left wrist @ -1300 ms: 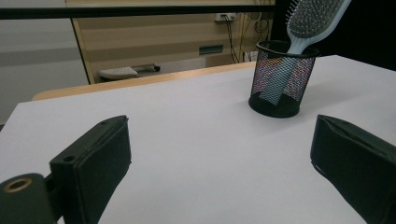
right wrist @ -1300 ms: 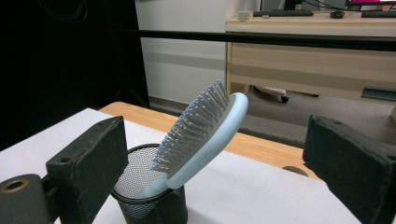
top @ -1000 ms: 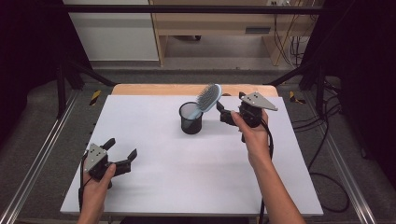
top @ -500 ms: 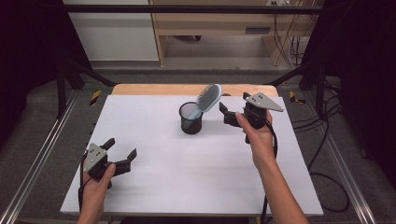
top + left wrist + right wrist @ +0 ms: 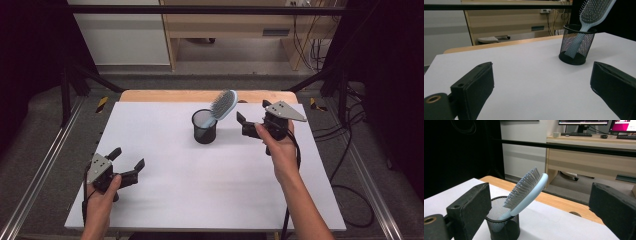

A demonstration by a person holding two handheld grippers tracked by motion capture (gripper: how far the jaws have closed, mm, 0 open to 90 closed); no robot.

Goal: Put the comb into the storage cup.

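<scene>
Jaws spread wide on both grippers, nothing between them. Right gripper (image 5: 248, 125), jaws just finished opening, hangs just right of black mesh cup (image 5: 204, 127) at counter's far middle. Pale blue hairbrush (image 5: 223, 104) stands handle-down in cup, bristled head leaning out over rim toward right gripper. Left gripper (image 5: 128, 165) sits low over near left corner of white counter (image 5: 200, 190), well apart from cup; bare surface between. Beyond counter: wooden desk (image 5: 589, 157), monitors, loose cables on floor.
</scene>
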